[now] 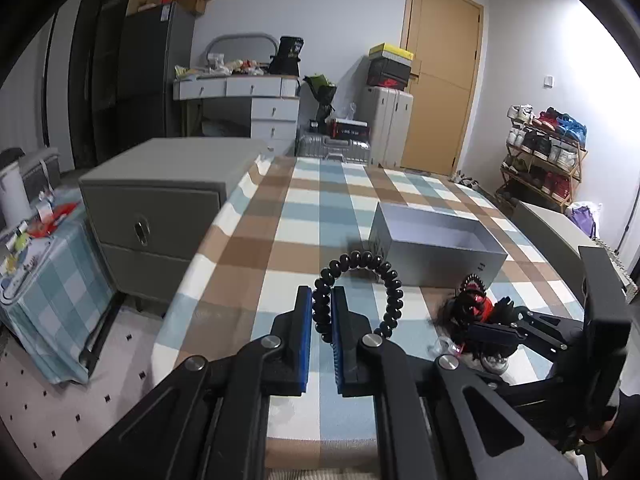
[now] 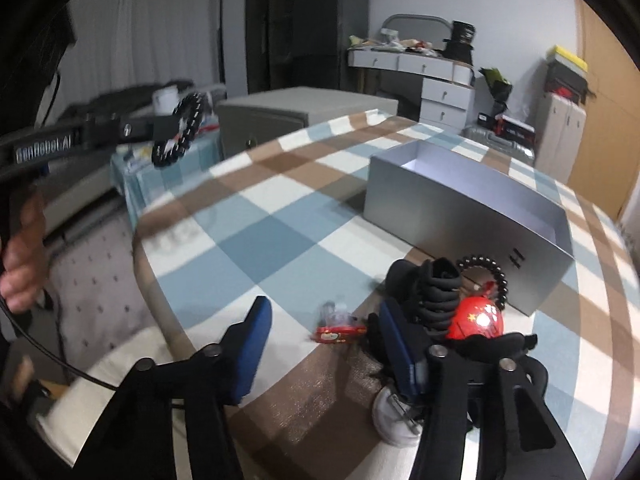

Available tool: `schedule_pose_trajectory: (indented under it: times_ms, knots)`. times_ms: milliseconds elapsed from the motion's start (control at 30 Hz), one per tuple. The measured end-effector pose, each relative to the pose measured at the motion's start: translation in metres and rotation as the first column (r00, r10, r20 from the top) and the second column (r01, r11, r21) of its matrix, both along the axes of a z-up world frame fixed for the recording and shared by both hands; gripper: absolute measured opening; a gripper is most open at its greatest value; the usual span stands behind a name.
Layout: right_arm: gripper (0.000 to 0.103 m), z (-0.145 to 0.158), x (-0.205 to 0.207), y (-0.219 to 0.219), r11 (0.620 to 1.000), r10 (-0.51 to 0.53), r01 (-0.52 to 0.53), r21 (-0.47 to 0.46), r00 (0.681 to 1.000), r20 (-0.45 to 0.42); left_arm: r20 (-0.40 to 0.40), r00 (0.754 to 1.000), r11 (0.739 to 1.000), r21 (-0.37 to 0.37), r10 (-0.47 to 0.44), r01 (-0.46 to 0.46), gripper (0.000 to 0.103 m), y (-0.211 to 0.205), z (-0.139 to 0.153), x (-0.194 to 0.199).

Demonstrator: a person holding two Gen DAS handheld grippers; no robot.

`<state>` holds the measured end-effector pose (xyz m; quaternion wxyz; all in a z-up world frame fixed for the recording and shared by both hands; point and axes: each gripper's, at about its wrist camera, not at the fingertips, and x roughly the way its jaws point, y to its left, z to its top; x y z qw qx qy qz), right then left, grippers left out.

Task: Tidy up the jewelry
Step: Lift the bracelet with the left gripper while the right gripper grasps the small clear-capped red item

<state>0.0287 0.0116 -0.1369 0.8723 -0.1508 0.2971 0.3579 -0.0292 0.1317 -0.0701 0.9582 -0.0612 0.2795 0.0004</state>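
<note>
One black beaded bracelet [image 1: 357, 292] hangs in your left gripper [image 1: 321, 312], pinched by a short stretch of its loop between the blue pads, the rest arching free to the right, lifted above the counter [image 1: 280, 216]. It looks light and floppy, strung beads likely on elastic, so it should swing and slide rather than hold shape; the smooth beads may slip if your pinch loosens. Grip across two or three beads, as you have it, rather than on a single one.

Ahead and to the right stands the open grey box [image 1: 436, 240], its inside bare as far as you can see, the likely place for it.

Your right gripper [image 2: 320, 344] stands wide, holding nothing, down low by the pile in front of the box: a second black bead bracelet [image 2: 490, 276], a black fabric scrunchie [image 2: 436, 292], a glossy red ornament [image 2: 478, 322] and a small red hair clip [image 2: 340, 330]. The scrunchie is soft and will squash; the red ornament looks hard and slick, so take it across its widest part.
</note>
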Motion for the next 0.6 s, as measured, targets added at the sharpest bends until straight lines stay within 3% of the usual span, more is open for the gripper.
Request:
schedule_pose_trajectory:
  times_ms: [67, 233, 367, 600]
  knots:
    - [0.04, -0.005, -0.002, 0.007, 0.999, 0.003, -0.002, -0.054, 1.0, 0.026, -0.004, 1.0, 1.0, -0.005, 0.001, -0.001, 0.005, 0.002, -0.002, 0.0]
    - [0.038, -0.014, -0.003, 0.018, 0.986, -0.022, 0.036, -0.161, 0.996, 0.089, -0.015, 1.0, 1.0, -0.015, -0.001, 0.001, 0.005, 0.006, -0.005, 0.001]
    - [0.025, -0.014, 0.003, 0.02, 0.981, -0.036, 0.054, -0.188, 0.995, 0.096, -0.031, 0.999, 1.0, -0.017, -0.006, 0.005, 0.005, 0.007, -0.007, 0.002]
    - [0.02, -0.013, 0.005, 0.024, 0.976, -0.015, 0.038, -0.212, 0.994, 0.107, -0.05, 0.999, 1.0, -0.024, -0.005, 0.004, 0.005, 0.007, -0.009, 0.002]
